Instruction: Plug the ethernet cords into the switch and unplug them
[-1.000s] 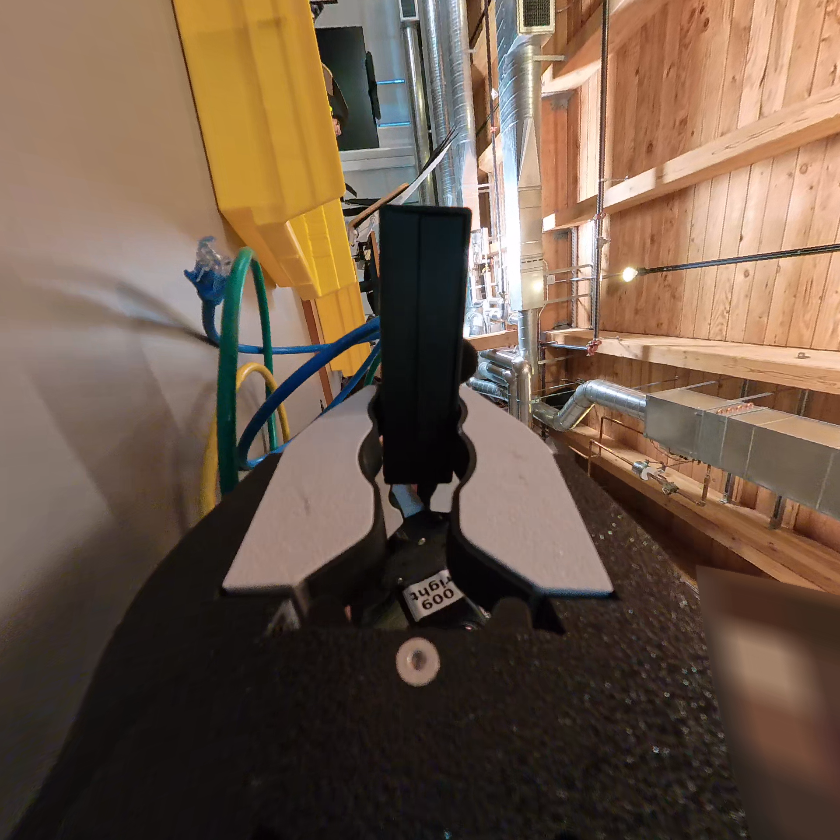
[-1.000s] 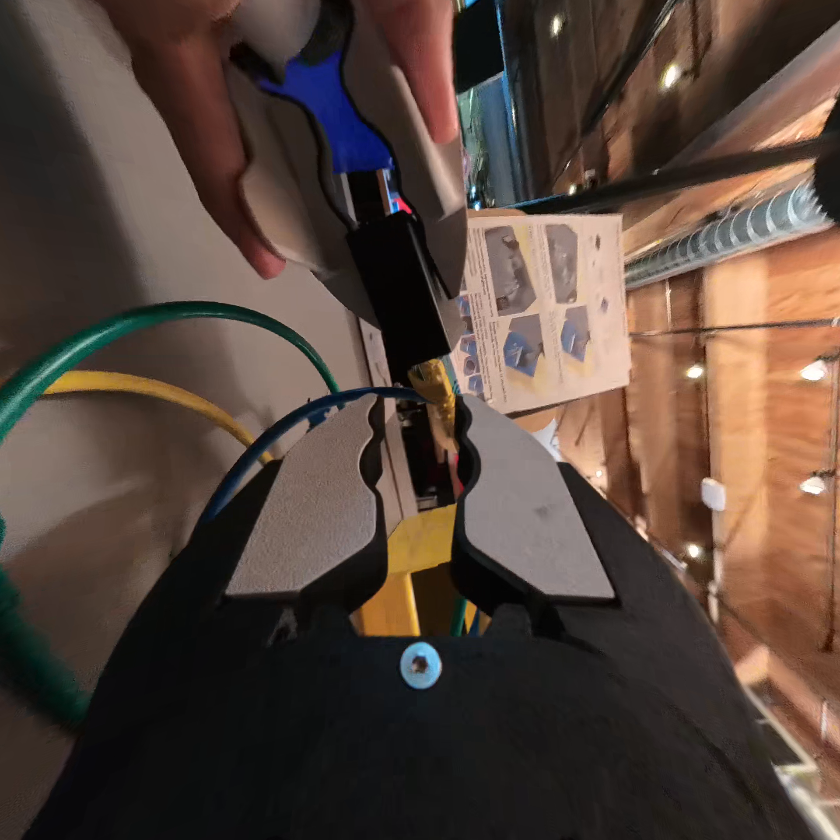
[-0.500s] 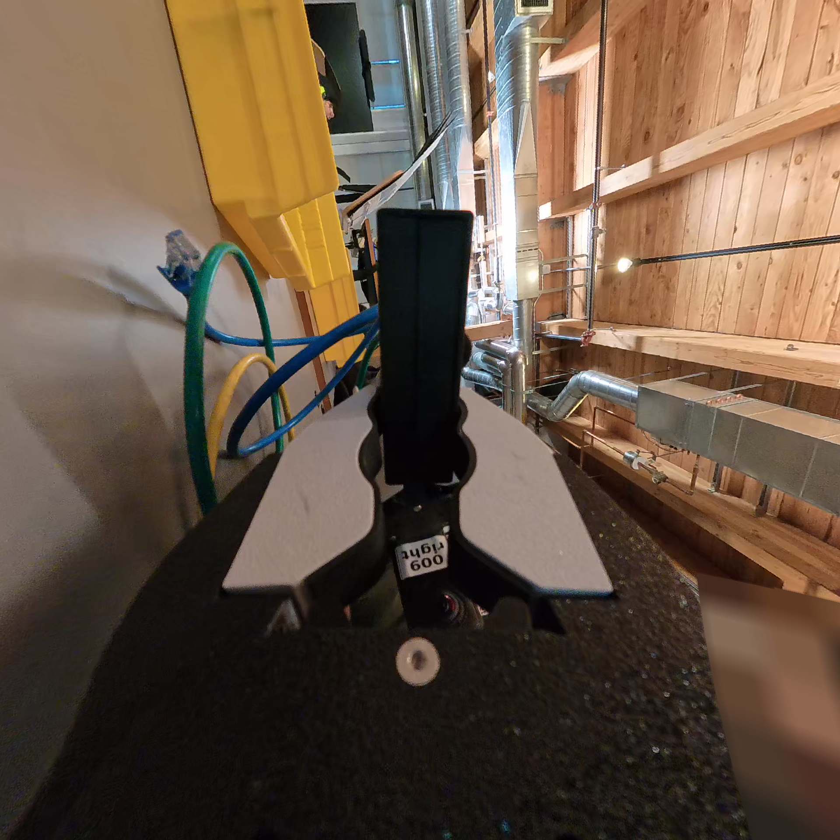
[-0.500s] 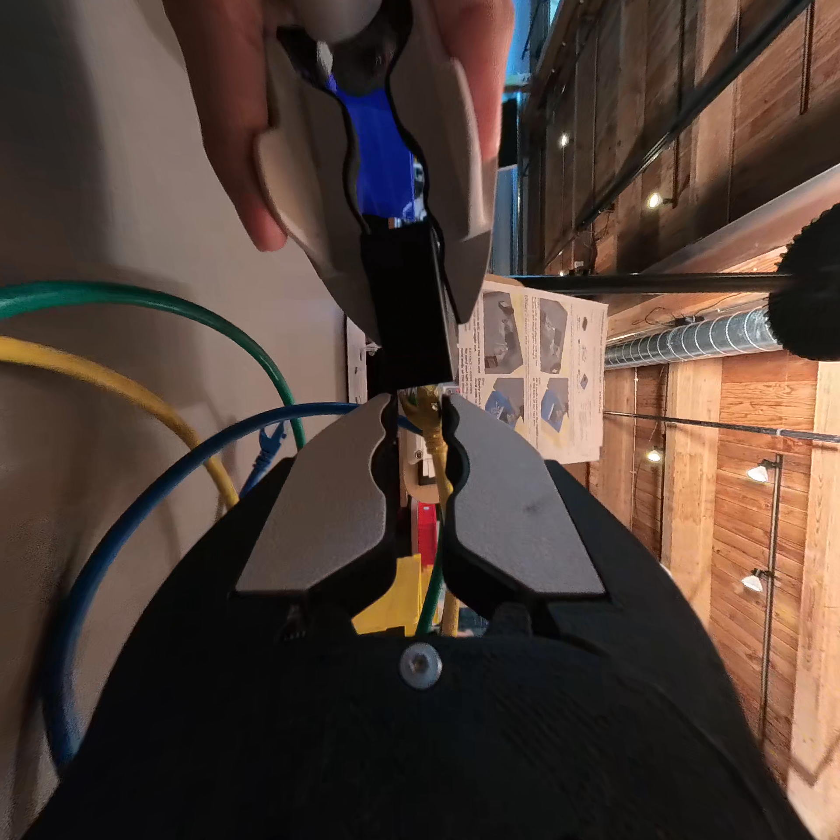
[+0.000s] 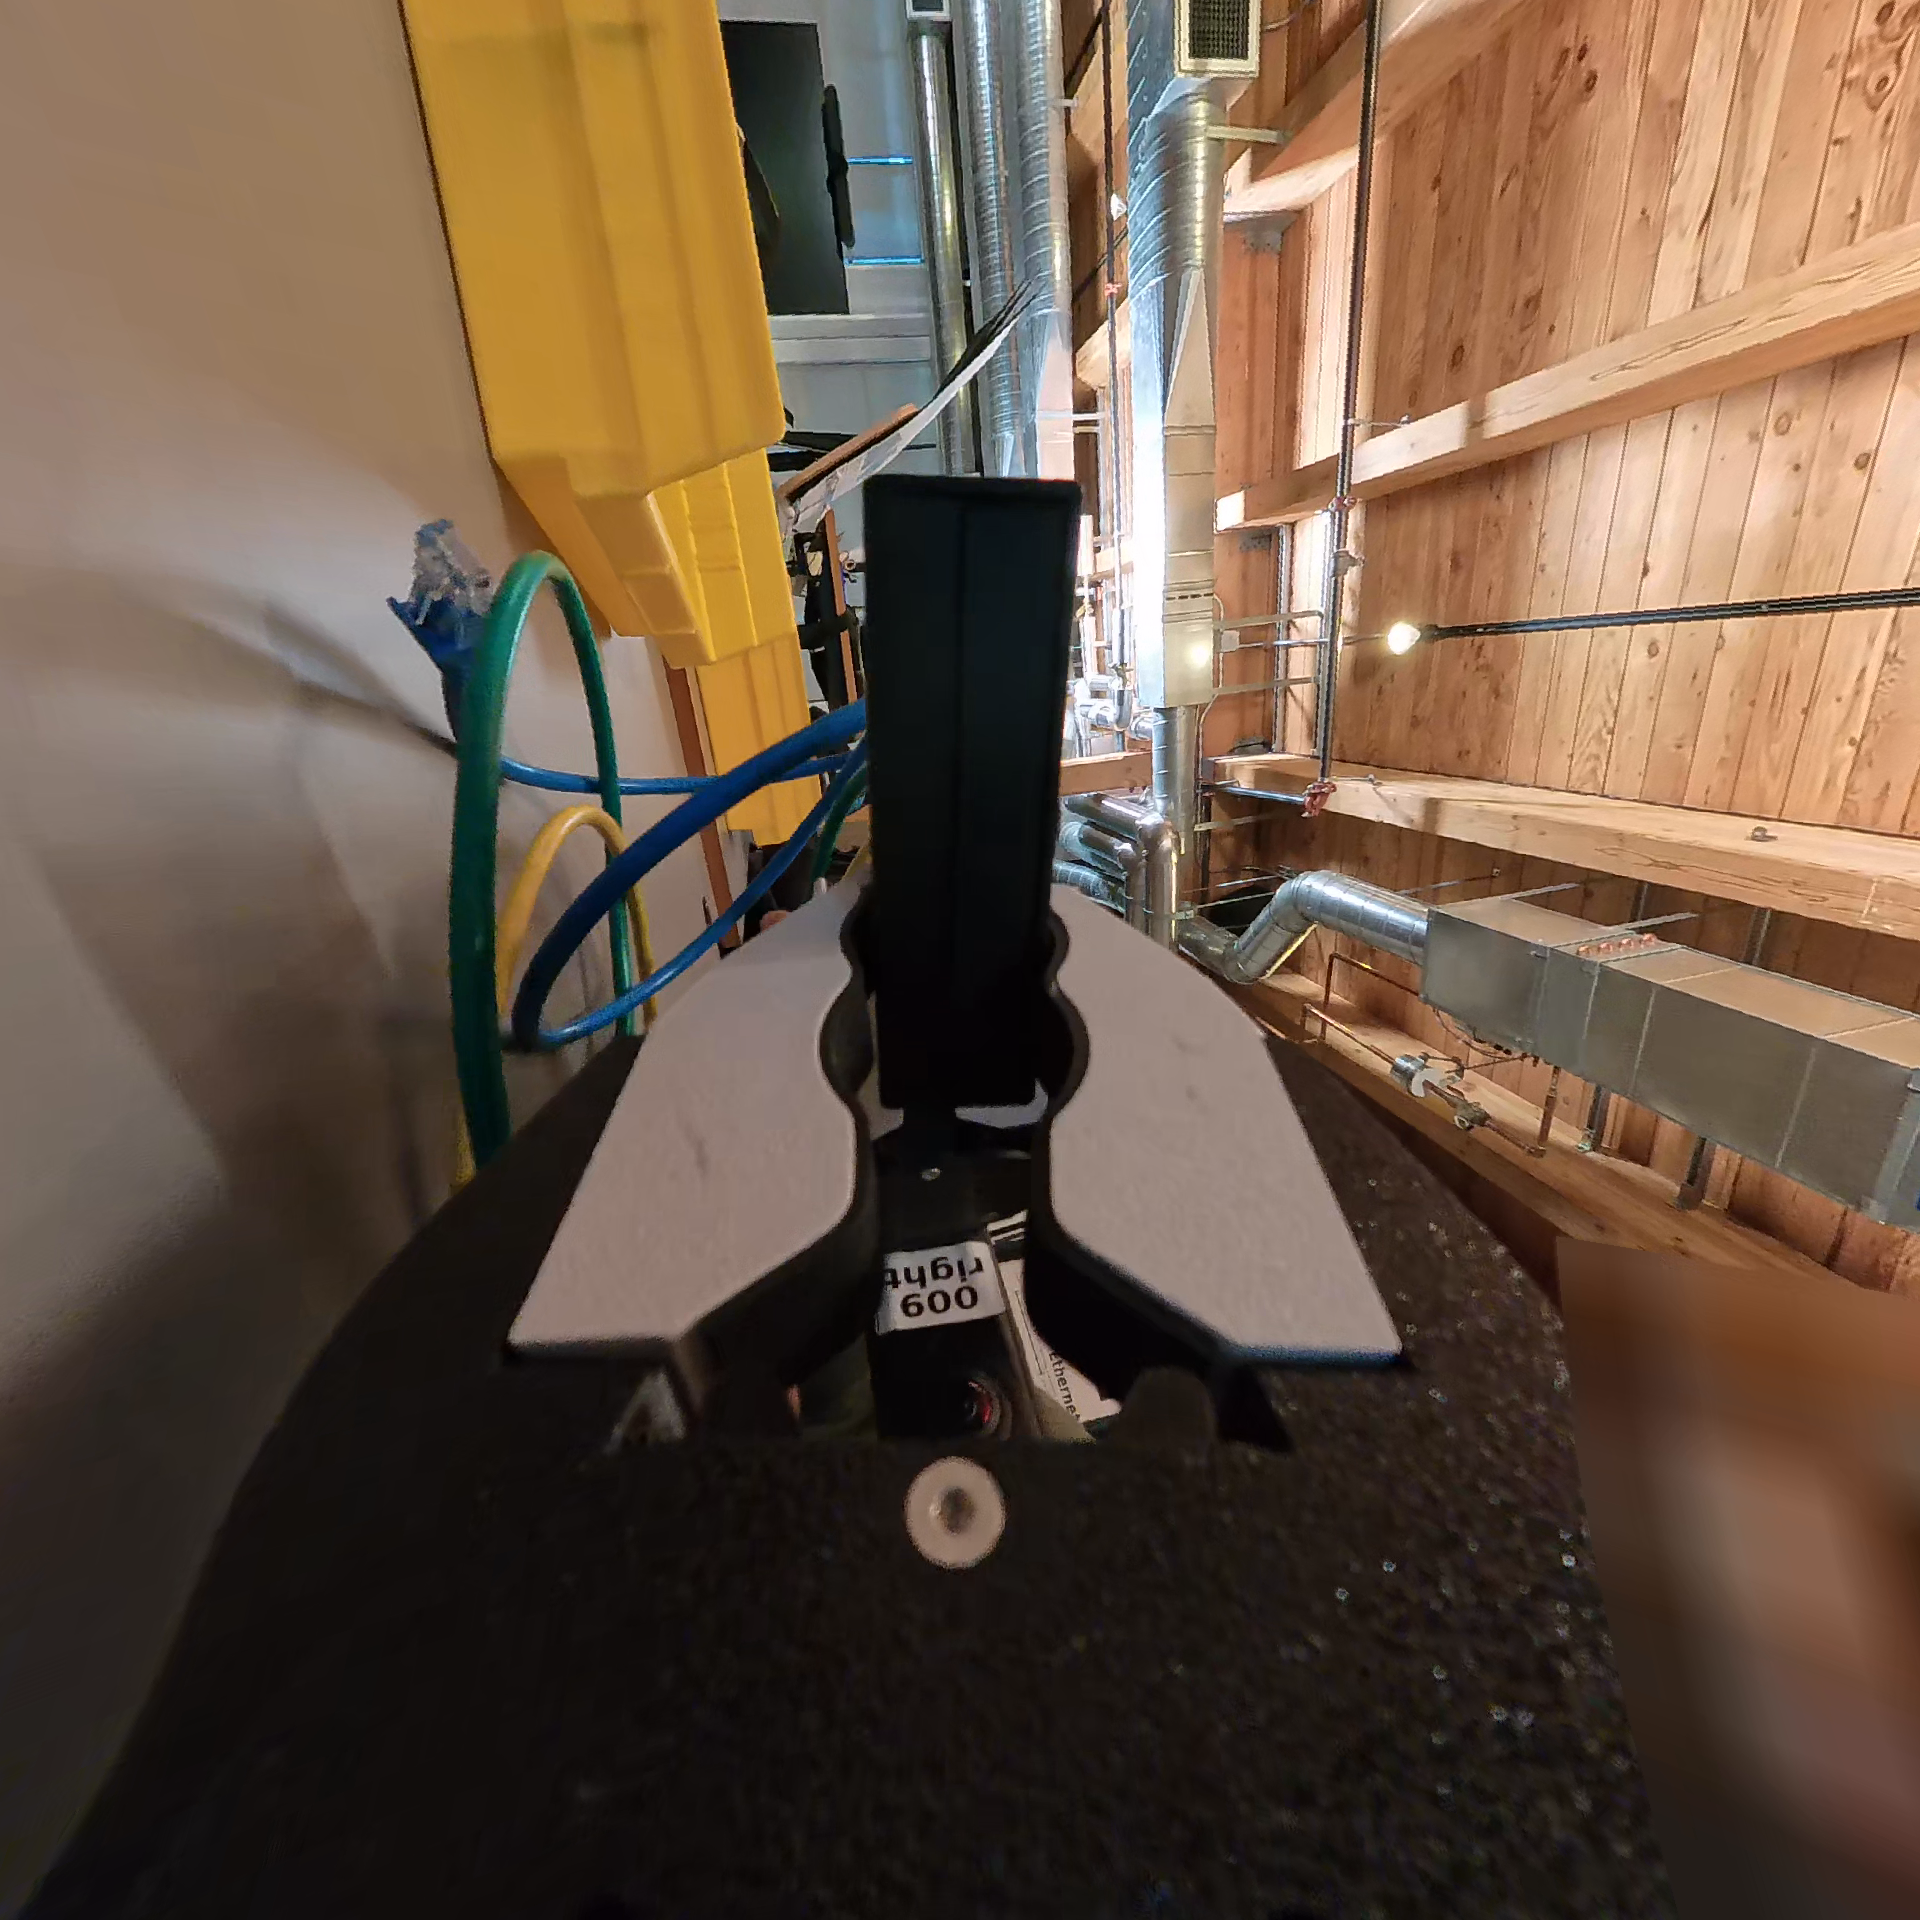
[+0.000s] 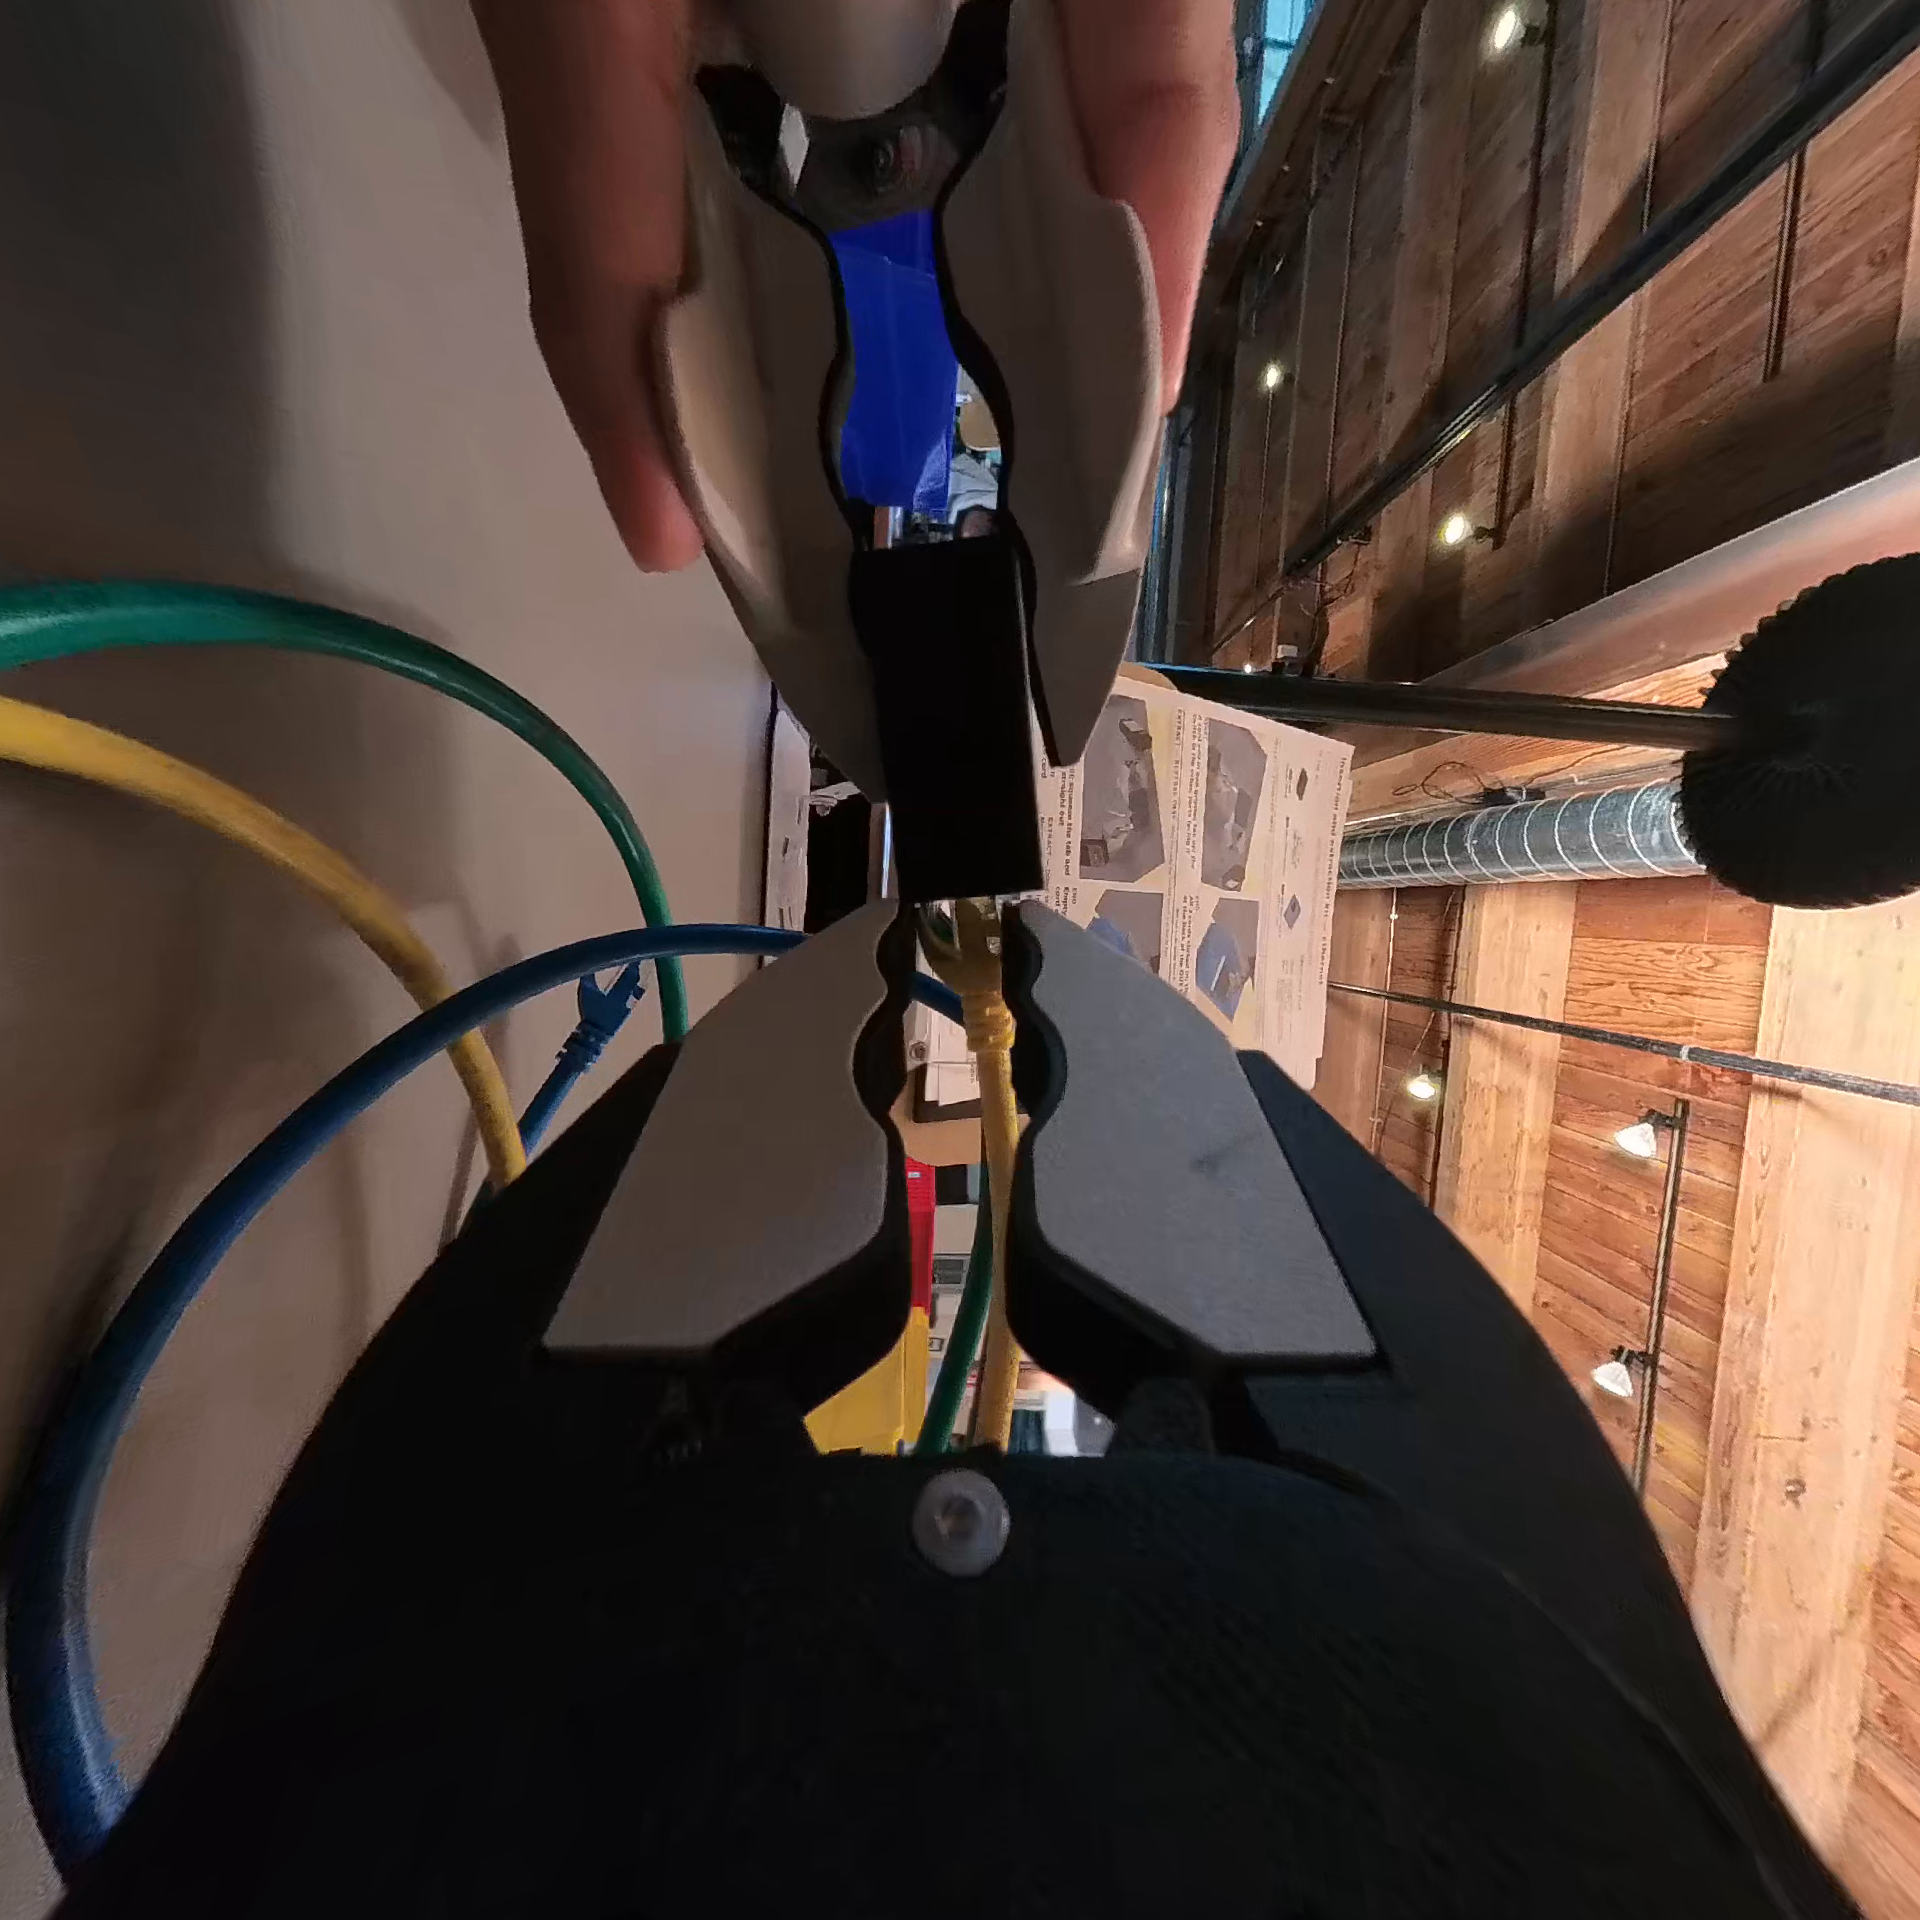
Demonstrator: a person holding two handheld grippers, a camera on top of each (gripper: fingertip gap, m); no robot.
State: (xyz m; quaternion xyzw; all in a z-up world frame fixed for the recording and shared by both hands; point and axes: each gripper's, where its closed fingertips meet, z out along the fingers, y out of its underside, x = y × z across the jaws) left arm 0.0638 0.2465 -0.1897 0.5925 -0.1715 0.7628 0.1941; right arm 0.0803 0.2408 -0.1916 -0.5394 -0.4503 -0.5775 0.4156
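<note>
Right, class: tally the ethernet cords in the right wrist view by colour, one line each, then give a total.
green cord: 1
yellow cord: 1
dark blue cord: 1
light blue cord: 1
Total: 4

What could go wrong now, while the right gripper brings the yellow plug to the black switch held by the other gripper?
1. The yellow plug sits off to one side between the right gripper fingers; it may meet the switch tilted and jam.
2. The left gripper pinches only one end of the switch, so pushing may make it pivot or slip.
3. The green cable and blue cable loop nearby and could snag.
</note>
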